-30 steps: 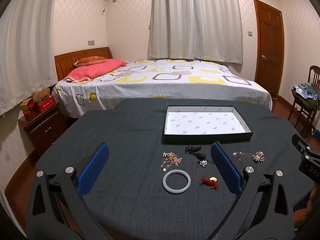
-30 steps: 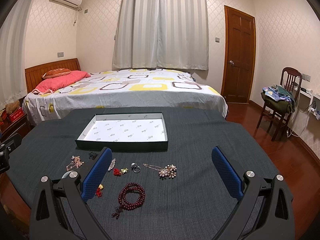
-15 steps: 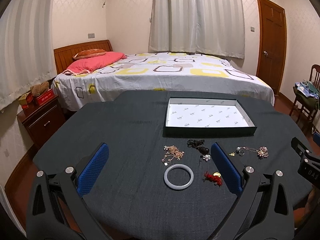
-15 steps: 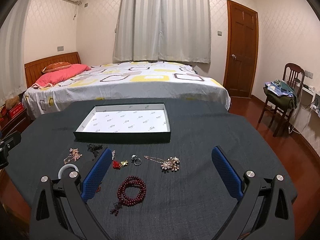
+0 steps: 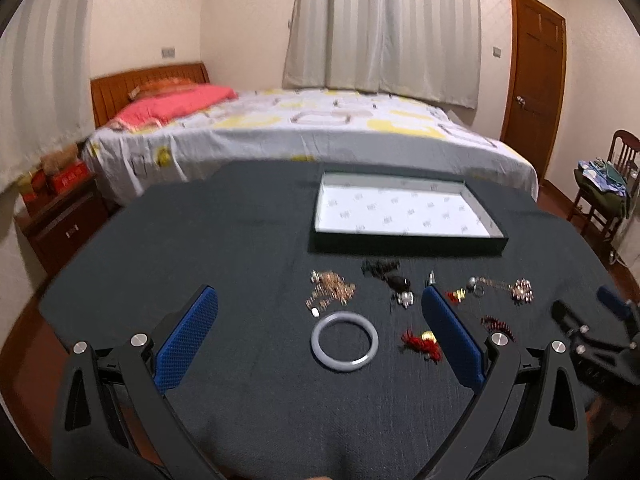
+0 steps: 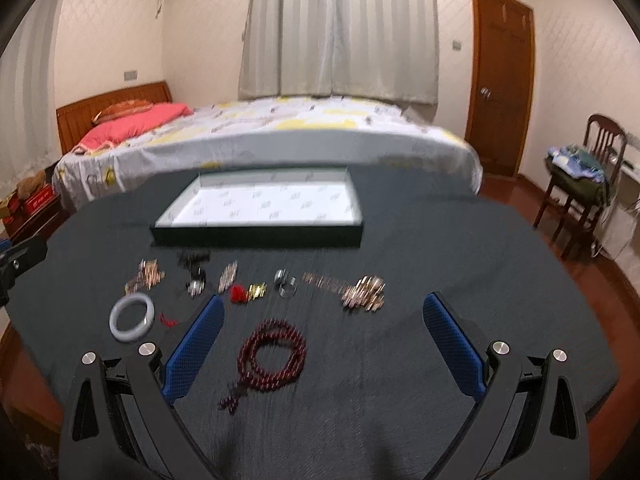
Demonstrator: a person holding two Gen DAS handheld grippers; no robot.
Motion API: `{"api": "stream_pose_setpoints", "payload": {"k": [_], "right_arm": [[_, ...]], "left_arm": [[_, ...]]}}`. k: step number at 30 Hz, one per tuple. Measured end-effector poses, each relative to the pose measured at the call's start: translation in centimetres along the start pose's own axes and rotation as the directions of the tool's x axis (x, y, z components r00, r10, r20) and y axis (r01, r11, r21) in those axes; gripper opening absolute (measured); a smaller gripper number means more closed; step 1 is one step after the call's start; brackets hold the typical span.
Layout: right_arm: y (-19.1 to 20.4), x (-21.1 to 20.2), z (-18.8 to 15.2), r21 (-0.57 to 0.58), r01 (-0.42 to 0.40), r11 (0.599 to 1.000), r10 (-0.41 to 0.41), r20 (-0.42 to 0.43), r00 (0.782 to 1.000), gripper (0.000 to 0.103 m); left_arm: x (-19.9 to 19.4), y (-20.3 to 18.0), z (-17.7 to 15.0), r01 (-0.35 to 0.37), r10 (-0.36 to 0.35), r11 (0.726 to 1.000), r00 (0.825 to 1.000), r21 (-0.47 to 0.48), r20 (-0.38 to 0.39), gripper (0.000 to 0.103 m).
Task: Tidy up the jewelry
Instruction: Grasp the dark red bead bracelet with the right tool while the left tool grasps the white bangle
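A round table (image 5: 224,240) under a dark grey cloth carries everything. Toward its far edge lies a shallow dark-walled tray (image 5: 404,242) with a white printed lining, and nothing shows inside it.

The left gripper (image 5: 320,340) hovers above the near edge with its blue-padded fingers (image 5: 186,340) spread wide and nothing between them. The right gripper (image 6: 324,344) hangs the same way over the near edge — jaws wide apart, holding nothing.

All the jewelry lies loose on the cloth, between the tray's near wall and the near edge of the table. A pale jade-like bangle (image 5: 345,341) sits flat nearest the left gripper, and a coiled string of dark red beads (image 6: 272,358) lies nearest the right one. Just beyond the bangle is a rose-gold chain (image 5: 330,292) in a small heap. Beside it, closer to the tray, lies a black corded piece (image 5: 386,274). Toward the right edge a gold necklace with a clustered pendant (image 6: 360,290) stretches out. A red tassel charm (image 5: 420,344) lies just right of the bangle — another red-and-gold charm (image 6: 248,292) sits further in. A silver ring (image 6: 286,283) rests between that charm and the necklace; motion blur hides finer detail.
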State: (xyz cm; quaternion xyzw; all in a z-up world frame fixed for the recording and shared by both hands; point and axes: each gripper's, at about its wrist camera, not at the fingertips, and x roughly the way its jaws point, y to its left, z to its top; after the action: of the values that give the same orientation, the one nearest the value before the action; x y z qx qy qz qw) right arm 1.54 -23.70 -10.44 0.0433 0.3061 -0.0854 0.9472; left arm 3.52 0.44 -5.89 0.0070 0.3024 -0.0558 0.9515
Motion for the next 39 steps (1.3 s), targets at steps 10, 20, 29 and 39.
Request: {"api": "stream_pose_setpoints", "payload": {"k": [10,20,29,39], "right_arm": [[3.5,5.6,-2.3,-0.073,-0.017,0.997,0.007,-0.143,0.990,0.097],[3.3,7.5,-3.9,-0.056,-0.045,0.997,0.031,-0.222,0.974,0.087],[3.6,6.9,-3.5,-0.083,-0.139,0.987,0.119,-0.210,0.971,0.028],[2.4,7.0,-3.3,-0.030,-0.169,0.985,0.159,-0.215,0.963,0.015]], "left_arm": [[4.1,1.3,-2.0,0.002,-0.005,0.999,0.996,-0.032,-0.084,0.099],[7.1,1.2,-3.5,0.013,-0.019,0.999,0.987,-0.042,-0.158,0.099],[9.6,-0.6,-4.1,0.040,-0.038,0.999,0.980,0.006,-0.196,0.098],[12.9,-1.3,-4.0,0.042,-0.036,0.999,0.969,0.022,-0.246,0.098]]}}
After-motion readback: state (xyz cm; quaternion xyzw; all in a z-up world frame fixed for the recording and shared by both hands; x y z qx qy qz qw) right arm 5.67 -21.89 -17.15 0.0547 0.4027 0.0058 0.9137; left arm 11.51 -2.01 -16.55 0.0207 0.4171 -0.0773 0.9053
